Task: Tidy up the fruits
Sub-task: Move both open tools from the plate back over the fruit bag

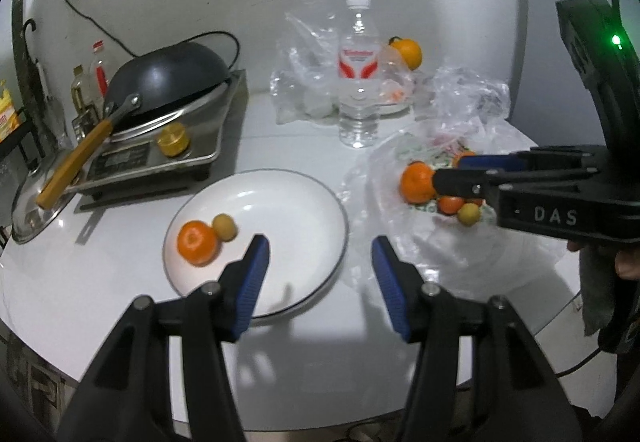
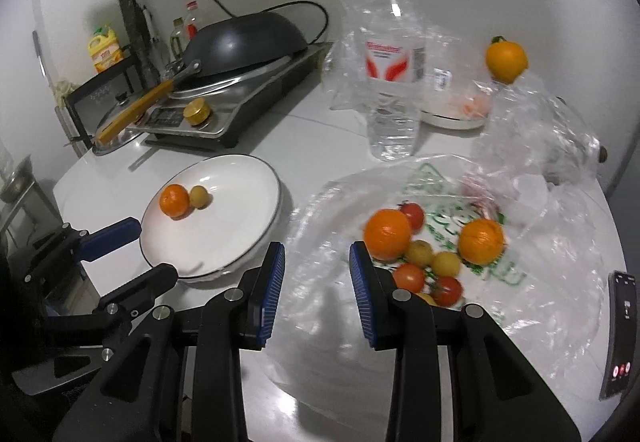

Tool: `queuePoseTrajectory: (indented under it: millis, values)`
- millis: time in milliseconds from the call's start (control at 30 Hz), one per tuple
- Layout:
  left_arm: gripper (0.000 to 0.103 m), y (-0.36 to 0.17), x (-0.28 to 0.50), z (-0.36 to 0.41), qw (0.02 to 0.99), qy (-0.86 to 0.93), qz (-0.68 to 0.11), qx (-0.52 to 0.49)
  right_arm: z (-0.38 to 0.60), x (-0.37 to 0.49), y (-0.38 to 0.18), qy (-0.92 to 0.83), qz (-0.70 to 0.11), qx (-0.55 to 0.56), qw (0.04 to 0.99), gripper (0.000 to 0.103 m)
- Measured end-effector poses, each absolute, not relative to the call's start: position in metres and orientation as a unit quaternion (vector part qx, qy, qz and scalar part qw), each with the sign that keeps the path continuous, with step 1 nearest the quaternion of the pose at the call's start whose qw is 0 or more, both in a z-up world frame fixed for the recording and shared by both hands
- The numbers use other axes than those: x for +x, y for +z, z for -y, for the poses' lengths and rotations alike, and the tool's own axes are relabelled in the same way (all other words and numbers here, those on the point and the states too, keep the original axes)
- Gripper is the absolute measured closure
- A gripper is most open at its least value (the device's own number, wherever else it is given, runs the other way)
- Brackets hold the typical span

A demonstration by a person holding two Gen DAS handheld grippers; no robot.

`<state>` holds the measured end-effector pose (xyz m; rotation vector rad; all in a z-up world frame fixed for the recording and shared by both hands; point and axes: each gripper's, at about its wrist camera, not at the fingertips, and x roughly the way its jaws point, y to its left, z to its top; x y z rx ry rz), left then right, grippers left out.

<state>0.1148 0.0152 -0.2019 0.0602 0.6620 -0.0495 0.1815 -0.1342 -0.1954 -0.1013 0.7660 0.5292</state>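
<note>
A white plate holds a tangerine and a small yellow-green fruit. My left gripper hovers over the plate's near right rim, open and empty. To the right, a clear plastic bag lies flat with two oranges, red cherry tomatoes and yellow ones on it. My right gripper stands open just left of the nearer orange, nothing between its pads.
A water bottle stands behind the bag, with crumpled plastic and another orange at the back. A stove with a wok and a lid occupies the left. A phone lies at the right table edge.
</note>
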Motion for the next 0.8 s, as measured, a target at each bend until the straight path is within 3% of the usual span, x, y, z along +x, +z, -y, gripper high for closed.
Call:
queuePoseTrajectory:
  millis: [800]
  values:
    - [0.048, -0.208, 0.160, 0.059, 0.933, -0.054, -0.347, 0.076, 0.215, 0.211, -0.208, 0.235, -0.371, -0.004, 0.898, 0.067]
